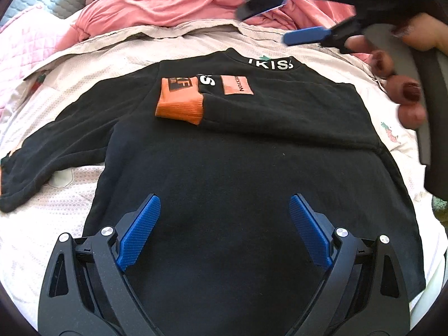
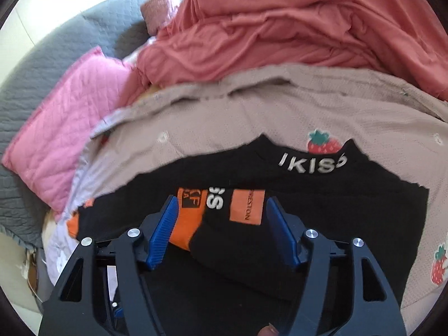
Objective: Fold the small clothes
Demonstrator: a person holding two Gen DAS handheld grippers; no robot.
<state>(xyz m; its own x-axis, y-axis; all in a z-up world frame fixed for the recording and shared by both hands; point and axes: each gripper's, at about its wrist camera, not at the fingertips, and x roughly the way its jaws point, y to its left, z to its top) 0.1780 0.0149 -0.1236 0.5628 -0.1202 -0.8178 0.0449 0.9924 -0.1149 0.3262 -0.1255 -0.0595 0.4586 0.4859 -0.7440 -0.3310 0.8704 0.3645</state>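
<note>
While the left gripper (image 1: 224, 232) hangs low over the hem end of the black sweatshirt (image 1: 238, 196), its blue fingers (image 1: 140, 232) are spread wide with nothing between them, just dark fabric underneath. The sweatshirt lies flat on a pale strawberry-print blanket (image 1: 50, 238) on the bed, collar pointing away. One sleeve is folded across the chest, so its orange cuff (image 1: 179, 109) sits right beside the orange patch (image 1: 238, 85). The other sleeve (image 1: 56, 151) is out to the left side, not folded yet.

From the right wrist view, the right gripper (image 2: 221, 232) is over that folded sleeve, fingers (image 2: 163, 232) apart and not pinching anything; the cuff (image 2: 187, 224) shows in the gap between them, lying loose. In the left wrist view that gripper (image 1: 280, 22) is a blurry shape up past the collar, with the person's hand (image 1: 400, 84) wrapped around its handle.

Further back, white "IKISS" lettering (image 2: 312, 163) runs along the collar, then a crumpled coral-red bedsheet (image 2: 294, 28), a pink quilted pillow (image 2: 67, 128), and a grey quilted cover (image 2: 56, 50) at the far left.
</note>
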